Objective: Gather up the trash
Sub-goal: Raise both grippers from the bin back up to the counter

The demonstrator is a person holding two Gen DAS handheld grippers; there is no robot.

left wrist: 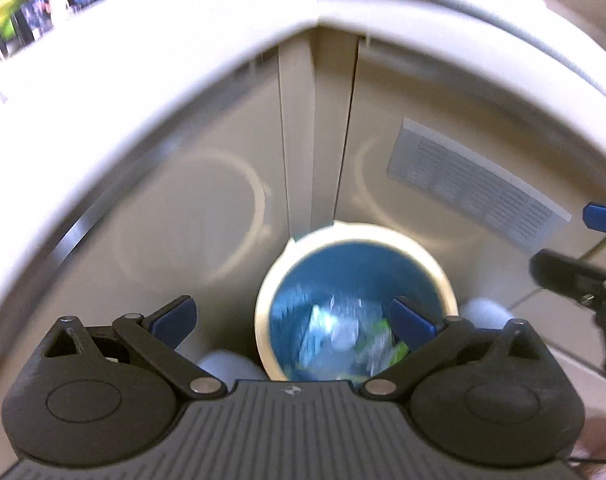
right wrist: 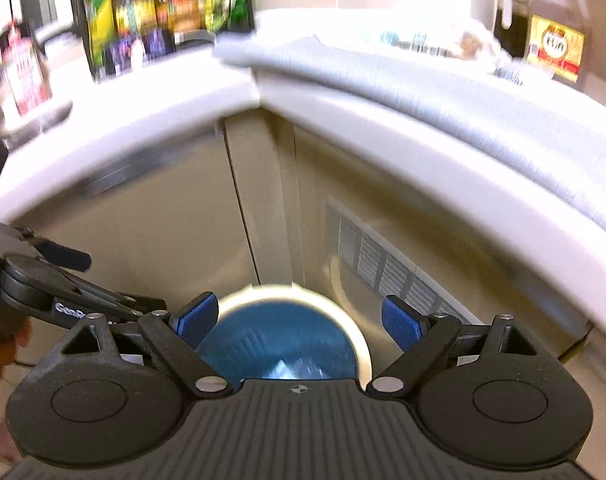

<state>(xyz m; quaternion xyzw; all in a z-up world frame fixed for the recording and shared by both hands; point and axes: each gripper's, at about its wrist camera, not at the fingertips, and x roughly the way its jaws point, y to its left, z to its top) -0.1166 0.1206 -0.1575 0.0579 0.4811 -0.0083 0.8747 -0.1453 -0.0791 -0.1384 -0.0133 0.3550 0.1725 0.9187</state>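
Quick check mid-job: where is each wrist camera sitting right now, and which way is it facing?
Left wrist: on the left gripper, angled down into the bin holding trash; right gripper at its right edge.
Right wrist: on the right gripper, tilted toward the counter; a hand shows.
Shared: bin, cabinet vent.

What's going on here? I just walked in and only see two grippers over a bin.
A person holds a gripper in each hand above a trash bin with a blue liner, standing on the floor in the corner of beige cabinets. The left gripper and right gripper are both open and empty. Crumpled wrappers already lie inside the bin. The white countertop above carries bottles and packages, too blurred to identify.
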